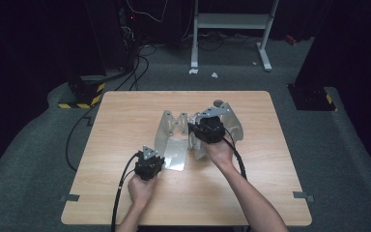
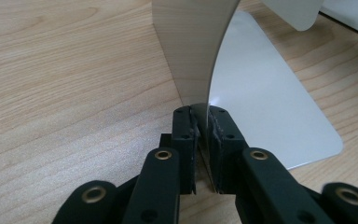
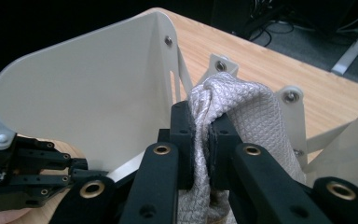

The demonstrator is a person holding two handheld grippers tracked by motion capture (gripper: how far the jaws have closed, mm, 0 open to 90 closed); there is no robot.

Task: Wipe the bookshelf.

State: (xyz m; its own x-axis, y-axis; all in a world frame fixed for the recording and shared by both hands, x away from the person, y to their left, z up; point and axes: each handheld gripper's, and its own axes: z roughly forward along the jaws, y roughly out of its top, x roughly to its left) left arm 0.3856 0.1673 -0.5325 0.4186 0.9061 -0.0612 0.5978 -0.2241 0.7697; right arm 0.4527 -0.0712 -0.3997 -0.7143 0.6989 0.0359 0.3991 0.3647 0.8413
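Cloth: a pale grey textured cloth [image 3: 235,121] is bunched up and pinched between the jaws of the right claw [image 3: 202,128]; its folds rise above the jaw tips and hang down below them, in front of the metal frame.
Right claw: closed tight on the cloth, pads pressing into the fabric from both sides. In the high view the right claw [image 1: 207,129] sits over the middle of the metal frame, with the person's hand behind it.
Left claw: closed on the thin edge of a metal plate [image 2: 261,100], which stands between the two pads of the left claw [image 2: 204,122]. In the high view the left claw [image 1: 149,163] is at the near left corner of the frame, low over the desk.
Metal frame: a folding assembly of pale metal panels [image 1: 174,133], several standing upright and joined by screws, one flat plate lying on the desk toward the person. In the right gripper view a large rounded panel [image 3: 88,102] stands just left of the cloth.
Desk: light wood-grain top [image 1: 125,116], the frame near its centre, both forearms coming in from the near edge.
Cables: a black cable [image 1: 121,193] trails from the left claw back toward the person.
Surroundings: dark room, grey carpet [image 1: 38,145], a white stand [image 1: 232,21] beyond the desk.
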